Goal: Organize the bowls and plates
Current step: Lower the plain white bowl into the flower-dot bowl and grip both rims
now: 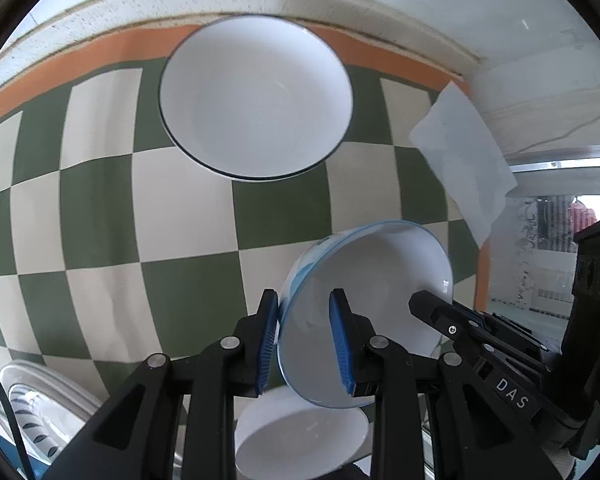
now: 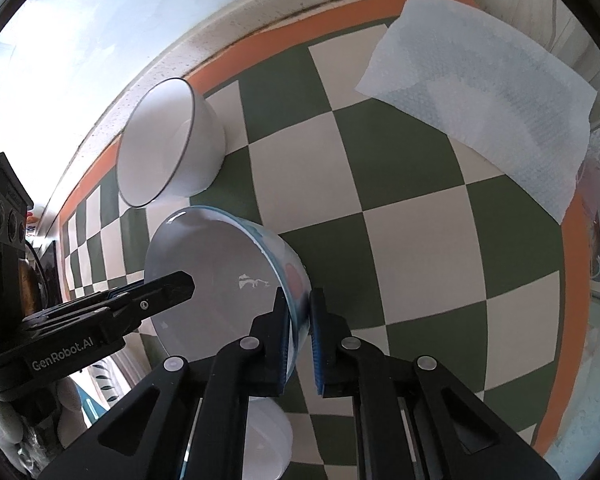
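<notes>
A white bowl with a blue rim point(image 1: 380, 292) hangs tilted above the checked cloth, held from both sides. My left gripper point(image 1: 304, 300) is shut on its near rim, one blue pad outside the wall and one inside. My right gripper point(image 2: 299, 296) is shut on the opposite rim, over the red and blue pattern on the bowl's point(image 2: 220, 272) outside. Each gripper shows in the other's view: the right gripper point(image 1: 420, 302) and the left gripper point(image 2: 182, 282). A plain white bowl point(image 1: 300, 440) sits right below the held one. A dark-rimmed white bowl point(image 1: 256, 100) stands at the back.
A green and cream checked cloth point(image 1: 100, 216) with an orange border covers the table. A white paper towel point(image 2: 480, 92) lies at its far right corner. A striped dish in a clear container point(image 1: 40, 412) sits at the near left. A pale wall ledge point(image 1: 100, 20) runs behind.
</notes>
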